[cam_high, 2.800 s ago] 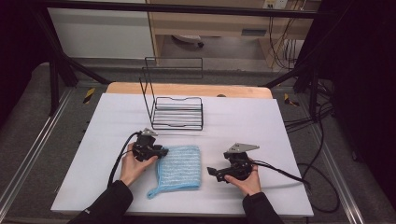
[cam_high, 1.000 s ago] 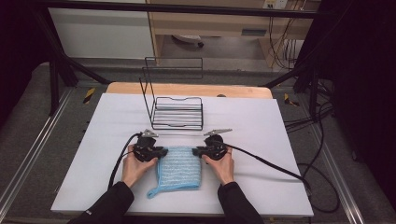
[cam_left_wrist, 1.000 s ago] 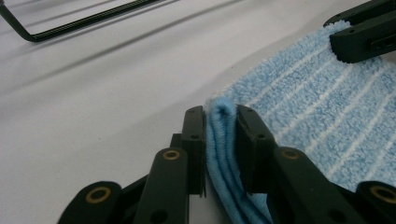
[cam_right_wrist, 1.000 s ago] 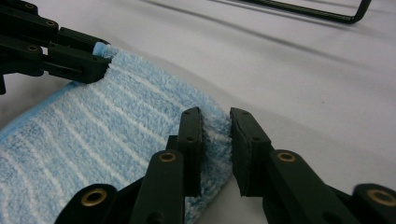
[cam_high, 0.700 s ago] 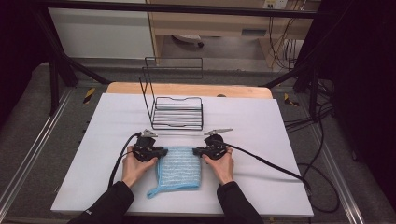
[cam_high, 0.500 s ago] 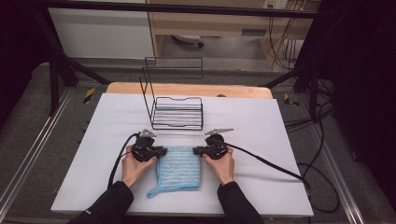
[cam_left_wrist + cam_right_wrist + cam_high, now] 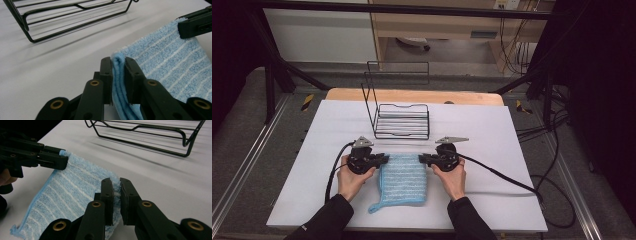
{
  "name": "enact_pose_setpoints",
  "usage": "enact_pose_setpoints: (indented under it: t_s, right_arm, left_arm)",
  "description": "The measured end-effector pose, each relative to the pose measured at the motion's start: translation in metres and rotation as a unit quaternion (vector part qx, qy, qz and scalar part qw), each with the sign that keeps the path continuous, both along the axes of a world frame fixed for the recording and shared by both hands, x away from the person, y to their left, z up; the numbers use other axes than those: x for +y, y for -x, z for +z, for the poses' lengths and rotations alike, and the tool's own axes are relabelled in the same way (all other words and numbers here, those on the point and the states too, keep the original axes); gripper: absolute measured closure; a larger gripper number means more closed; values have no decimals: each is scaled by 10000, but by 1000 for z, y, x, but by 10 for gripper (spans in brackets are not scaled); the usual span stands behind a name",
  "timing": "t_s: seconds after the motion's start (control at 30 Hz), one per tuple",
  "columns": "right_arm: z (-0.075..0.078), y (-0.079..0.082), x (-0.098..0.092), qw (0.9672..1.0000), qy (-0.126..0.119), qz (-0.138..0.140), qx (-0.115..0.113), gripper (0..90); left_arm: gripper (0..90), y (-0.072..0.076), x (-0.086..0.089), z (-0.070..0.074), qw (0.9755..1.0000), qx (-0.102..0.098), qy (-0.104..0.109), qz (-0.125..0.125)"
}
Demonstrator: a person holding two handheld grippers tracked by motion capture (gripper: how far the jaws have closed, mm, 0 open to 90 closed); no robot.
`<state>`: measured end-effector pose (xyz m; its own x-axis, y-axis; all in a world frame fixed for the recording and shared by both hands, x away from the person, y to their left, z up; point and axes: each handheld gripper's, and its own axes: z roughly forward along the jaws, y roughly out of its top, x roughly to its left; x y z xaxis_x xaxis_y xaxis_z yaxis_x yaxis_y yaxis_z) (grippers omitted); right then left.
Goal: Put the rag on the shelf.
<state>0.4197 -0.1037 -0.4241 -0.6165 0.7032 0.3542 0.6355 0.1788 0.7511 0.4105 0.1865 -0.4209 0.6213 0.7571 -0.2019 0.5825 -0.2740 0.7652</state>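
Observation:
A light blue striped towel (image 7: 403,180) lies flat on the white table between my two hands. My left gripper (image 7: 384,159) is shut on the towel's far left corner; in the left gripper view the folded edge (image 7: 117,75) is pinched between its jaws (image 7: 117,61). My right gripper (image 7: 421,159) holds the far right corner. Its jaws have just been closing, and in the right gripper view they (image 7: 116,182) press on the towel (image 7: 75,187). Each gripper view also shows the other gripper (image 7: 195,23) (image 7: 53,160) clamped on its corner.
A black wire rack (image 7: 402,120) stands just beyond the towel, with a tall wire back at its far side. The white table surface (image 7: 512,150) spreads to both sides. Cables trail from the grippers across the table to the right and left.
The right gripper came in from the right of the towel to its far right corner and closed on it. The left gripper has stayed at the far left corner.

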Motion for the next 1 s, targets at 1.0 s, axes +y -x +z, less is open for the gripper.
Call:
enact_pose_setpoints:
  t_s: [1.0]
  right_arm:
    - [44, 26, -6, 9951, -297, 35, -938, 825]
  left_arm:
    - [780, 29, 5, 46, 9962, -790, 364, 49]
